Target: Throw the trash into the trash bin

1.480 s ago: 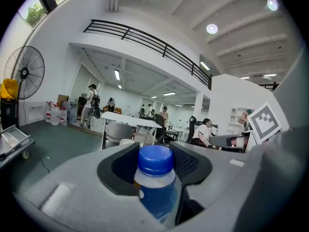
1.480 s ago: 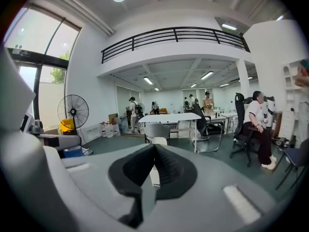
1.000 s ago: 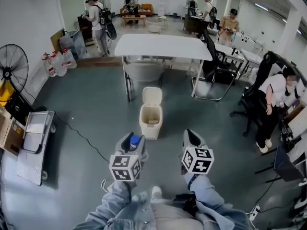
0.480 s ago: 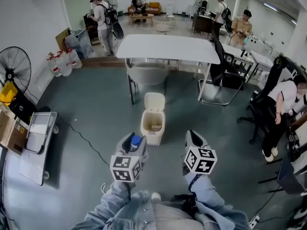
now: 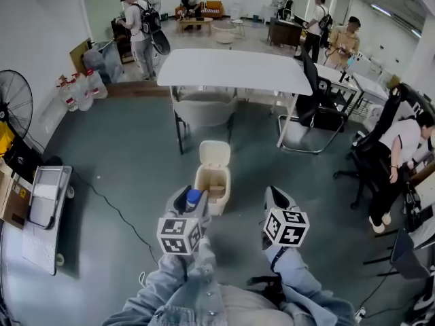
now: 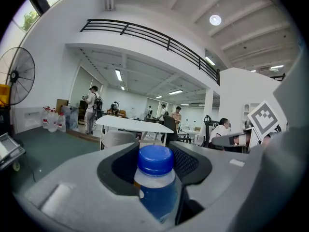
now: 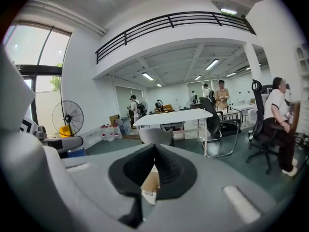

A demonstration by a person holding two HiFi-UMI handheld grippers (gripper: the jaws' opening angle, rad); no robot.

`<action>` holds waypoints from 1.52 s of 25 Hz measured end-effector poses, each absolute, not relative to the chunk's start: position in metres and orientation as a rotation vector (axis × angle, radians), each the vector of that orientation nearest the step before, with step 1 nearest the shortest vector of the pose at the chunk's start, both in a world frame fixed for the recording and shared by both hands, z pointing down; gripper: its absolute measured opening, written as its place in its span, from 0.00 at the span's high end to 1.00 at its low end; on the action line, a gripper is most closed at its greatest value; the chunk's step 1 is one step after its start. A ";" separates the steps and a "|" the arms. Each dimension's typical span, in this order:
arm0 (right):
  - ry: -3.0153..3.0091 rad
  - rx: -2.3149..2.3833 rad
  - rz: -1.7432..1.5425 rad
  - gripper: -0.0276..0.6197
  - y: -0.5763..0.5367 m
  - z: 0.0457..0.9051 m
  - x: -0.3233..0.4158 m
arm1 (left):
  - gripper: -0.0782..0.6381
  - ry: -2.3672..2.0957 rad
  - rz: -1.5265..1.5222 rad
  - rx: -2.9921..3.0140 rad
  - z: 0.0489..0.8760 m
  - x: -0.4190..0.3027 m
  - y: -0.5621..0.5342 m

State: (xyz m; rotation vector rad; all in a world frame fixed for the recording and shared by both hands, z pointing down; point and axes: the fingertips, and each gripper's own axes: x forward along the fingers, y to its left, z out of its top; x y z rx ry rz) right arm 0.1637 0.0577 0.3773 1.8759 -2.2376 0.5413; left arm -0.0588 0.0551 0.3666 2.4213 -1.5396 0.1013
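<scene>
A clear plastic bottle (image 6: pixel 155 187) with a blue cap and blue label stands upright between the jaws of my left gripper (image 6: pixel 154 151), which is shut on it. In the head view that left gripper (image 5: pixel 189 199) hangs low at centre-left with the bottle's cap (image 5: pixel 193 196) showing. The cream trash bin (image 5: pixel 201 180) stands on the floor just beyond it, lid up, a brown piece inside. My right gripper (image 5: pixel 275 199) is level with the left one, to the bin's right. Its pads meet at the tips, nothing held, in the right gripper view (image 7: pixel 154 151).
A white table (image 5: pixel 234 70) with a grey chair (image 5: pixel 202 107) under it stands behind the bin. A black office chair (image 5: pixel 316 111) is at right, and a seated person (image 5: pixel 401 141) further right. A fan (image 5: pixel 13 104), a folded cart (image 5: pixel 44 202) and a floor cable (image 5: pixel 115 206) are at left.
Both grippers have come forward toward the bin, which now sits closer to the left gripper's tips. The bottle stays gripped; the right jaws stay shut.
</scene>
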 end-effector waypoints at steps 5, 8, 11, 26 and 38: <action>-2.201 1.891 0.512 0.95 -0.003 0.369 0.161 | 0.61 -1.532 0.039 2.425 0.356 -0.069 -0.022; -2.180 1.901 0.474 0.95 -0.044 0.358 0.152 | 0.61 -1.511 0.018 2.434 0.351 -0.078 -0.067; -2.171 1.912 0.466 0.95 -0.088 0.353 0.142 | 0.61 -1.493 0.014 2.441 0.350 -0.085 -0.112; -2.116 1.864 0.505 0.95 -0.234 0.375 0.116 | 0.61 -1.487 0.039 2.351 0.383 -0.127 -0.262; -2.124 1.708 0.566 0.95 -0.286 0.412 0.134 | 0.61 -1.517 0.115 2.276 0.409 -0.106 -0.291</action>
